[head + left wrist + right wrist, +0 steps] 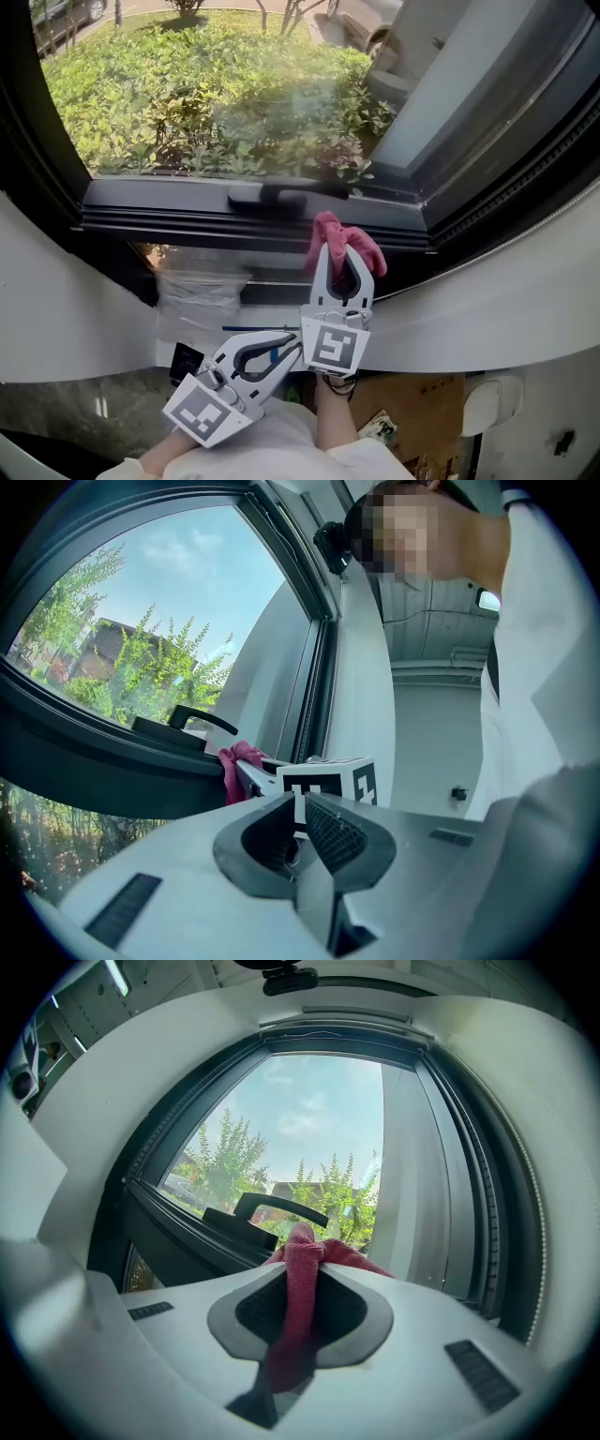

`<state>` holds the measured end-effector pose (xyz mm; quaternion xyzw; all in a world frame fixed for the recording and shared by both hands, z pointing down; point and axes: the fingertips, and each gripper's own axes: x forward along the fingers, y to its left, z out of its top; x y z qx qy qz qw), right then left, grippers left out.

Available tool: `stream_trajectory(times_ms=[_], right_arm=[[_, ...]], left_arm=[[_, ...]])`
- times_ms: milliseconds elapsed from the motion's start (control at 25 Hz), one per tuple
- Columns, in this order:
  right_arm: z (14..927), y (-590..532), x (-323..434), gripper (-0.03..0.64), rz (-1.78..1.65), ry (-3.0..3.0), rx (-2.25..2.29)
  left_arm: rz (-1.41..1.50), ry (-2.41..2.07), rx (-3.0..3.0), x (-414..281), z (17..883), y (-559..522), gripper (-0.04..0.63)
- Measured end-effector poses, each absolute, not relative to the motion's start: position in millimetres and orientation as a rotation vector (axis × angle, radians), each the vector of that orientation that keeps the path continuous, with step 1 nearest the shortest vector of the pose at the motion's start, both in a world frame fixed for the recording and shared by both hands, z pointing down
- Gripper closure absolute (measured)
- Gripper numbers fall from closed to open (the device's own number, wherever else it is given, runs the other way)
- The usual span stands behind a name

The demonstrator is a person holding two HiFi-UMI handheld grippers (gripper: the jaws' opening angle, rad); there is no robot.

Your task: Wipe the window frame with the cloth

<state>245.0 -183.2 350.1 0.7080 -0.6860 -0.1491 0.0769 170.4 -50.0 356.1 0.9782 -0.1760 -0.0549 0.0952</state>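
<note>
My right gripper (335,251) has its jaws clamped on the pink cloth (349,240). In the right gripper view a fold of the cloth (300,1302) runs down between the jaws and bunches out past the tips of the right gripper (306,1262). The bunched end is up against the lower rail of the dark window frame (178,214), just right of the black window handle (279,195). I cannot tell how firmly it presses.

My left gripper (294,344) is low and well short of the frame, beside the right one. In the left gripper view the jaws of the left gripper (302,804) meet at the tips with nothing between them.

Below the frame, on the left, sits a clear plastic bag (197,286). I cannot make out what is in it.
</note>
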Motion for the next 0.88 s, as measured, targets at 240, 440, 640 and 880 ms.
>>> stream_trajectory(times_ms=[240, 440, 640, 880], right_arm=[[348.6, -184.6, 236.0, 0.563, -0.457, -2.074, 2.104], [349.6, -186.4, 225.0, 0.563, -0.459, -2.103, 2.08], [349.0, -188.1, 217.0, 0.563, -0.469, -2.128, 2.058], [348.8, -189.0, 209.4, 0.563, -0.47, -2.154, 2.042]], left_arm=[[-0.169, -0.539, 2.89, 163.7, 355.8, -50.8, 0.554], [-0.201, -0.585, 2.865, 155.8, 354.8, -55.9, 0.554], [-0.197, -0.617, 2.863, 151.2, 355.7, -58.2, 0.554], [-0.195, -0.65, 2.86, 146.9, 356.4, -59.6, 0.554]])
